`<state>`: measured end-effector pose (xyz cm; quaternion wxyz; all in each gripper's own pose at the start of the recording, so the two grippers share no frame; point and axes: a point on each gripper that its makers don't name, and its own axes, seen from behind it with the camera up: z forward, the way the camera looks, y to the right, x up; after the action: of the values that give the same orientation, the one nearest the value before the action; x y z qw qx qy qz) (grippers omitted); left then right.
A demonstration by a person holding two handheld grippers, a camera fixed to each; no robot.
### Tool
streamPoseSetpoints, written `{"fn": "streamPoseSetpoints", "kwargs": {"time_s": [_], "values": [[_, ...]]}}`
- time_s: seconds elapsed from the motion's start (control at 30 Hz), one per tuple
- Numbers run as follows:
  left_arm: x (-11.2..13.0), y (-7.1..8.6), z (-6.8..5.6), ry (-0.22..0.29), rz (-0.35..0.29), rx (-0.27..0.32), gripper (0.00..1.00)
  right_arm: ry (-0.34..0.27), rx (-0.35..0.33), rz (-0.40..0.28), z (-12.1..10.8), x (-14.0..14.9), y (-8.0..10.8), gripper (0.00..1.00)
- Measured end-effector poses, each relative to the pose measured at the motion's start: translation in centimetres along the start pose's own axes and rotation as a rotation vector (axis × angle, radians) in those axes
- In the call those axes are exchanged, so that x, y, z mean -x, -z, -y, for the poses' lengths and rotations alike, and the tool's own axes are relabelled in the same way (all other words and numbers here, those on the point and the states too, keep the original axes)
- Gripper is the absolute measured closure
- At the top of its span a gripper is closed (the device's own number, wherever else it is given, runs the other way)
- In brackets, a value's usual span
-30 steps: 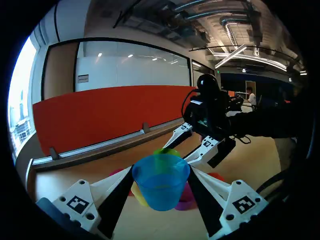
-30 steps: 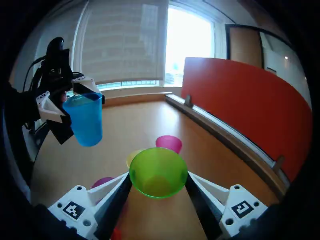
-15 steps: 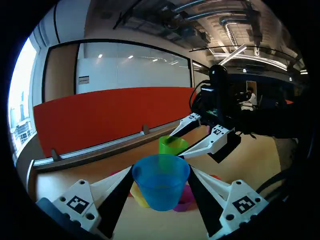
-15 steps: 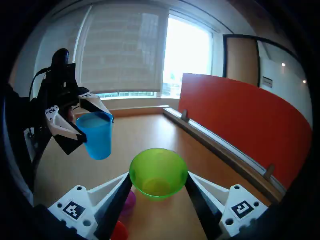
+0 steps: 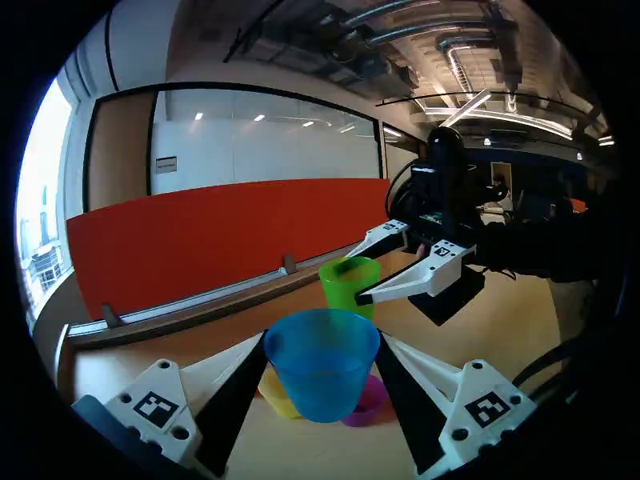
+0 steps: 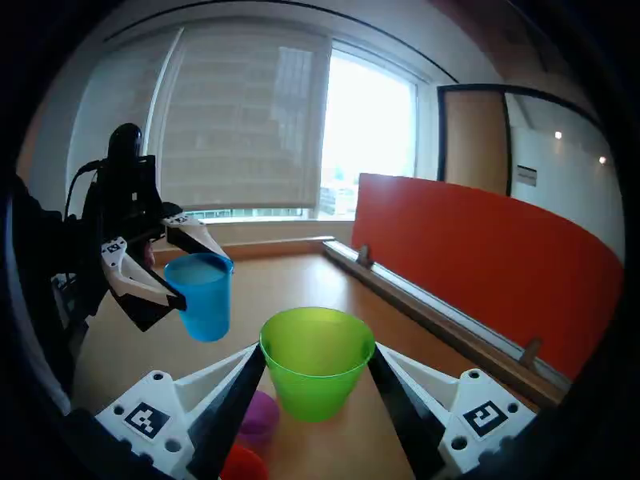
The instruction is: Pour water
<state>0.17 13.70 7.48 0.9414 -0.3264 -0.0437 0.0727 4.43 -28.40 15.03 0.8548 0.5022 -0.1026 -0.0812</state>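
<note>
In the left gripper view the left gripper [image 5: 320, 342] is clamped on the blue cup [image 5: 322, 376], one finger pressing each side, and the cup is upright in the air above the table [image 5: 496, 336]. The right gripper [image 6: 318, 354] grips the green cup [image 6: 316, 370] in the same way, both fingers against its wall.

The green cup has changed most. A second ago it was tipped with its mouth towards the right gripper view's camera, so the inside showed. Now it is upright and its outer wall shows below the rim. In the left gripper view it has also climbed: it was half hidden behind the blue cup, and now it is held above and to the right of the blue cup's rim, clear of it.

In the right gripper view the blue cup has come down from high on the left to sit just beside the green cup's rim, near it but not touching (the two rims are at almost the same height). It is level, not tilted. I cannot tell the water level in either cup.

On the table below are a purple cup [image 6: 258, 416] and a red cup [image 6: 240, 466]; the left gripper view also shows a yellow cup [image 5: 276, 394] behind the blue one. The red partition [image 5: 200, 232] runs along the table's far edge.
</note>
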Motion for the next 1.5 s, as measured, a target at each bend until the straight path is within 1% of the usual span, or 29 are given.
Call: {"fn": "streamPoseSetpoints", "kwargs": {"time_s": [0.33, 0.6, 1.07, 1.27, 1.5], "values": [[-0.3, 0.0, -0.2, 0.005, -0.009, 0.003, 0.11, -0.022, 0.012, -0.081, -0.1, -1.8, 0.5, 0.07], [-0.9, 0.1, -0.6, 0.01, -0.025, 0.002, 0.11, -0.026, 0.022, -0.104, 0.1, -2.5, 0.9, 0.07], [-2.7, 0.2, -0.8, 0.054, -0.084, -0.001, 0.11, -0.025, 0.024, -0.144, 0.8, -4.2, 1.3, 0.07], [-3.6, 0.3, -0.8, 0.03, -0.099, -0.009, 0.11, -0.017, 0.017, -0.144, 1.5, -4.5, 1.8, 0.08], [-4.5, 0.5, -0.9, 0.015, -0.106, -0.012, 0.11, -0.016, 0.007, -0.147, 2.2, -4.8, 2.4, 0.08]]}}
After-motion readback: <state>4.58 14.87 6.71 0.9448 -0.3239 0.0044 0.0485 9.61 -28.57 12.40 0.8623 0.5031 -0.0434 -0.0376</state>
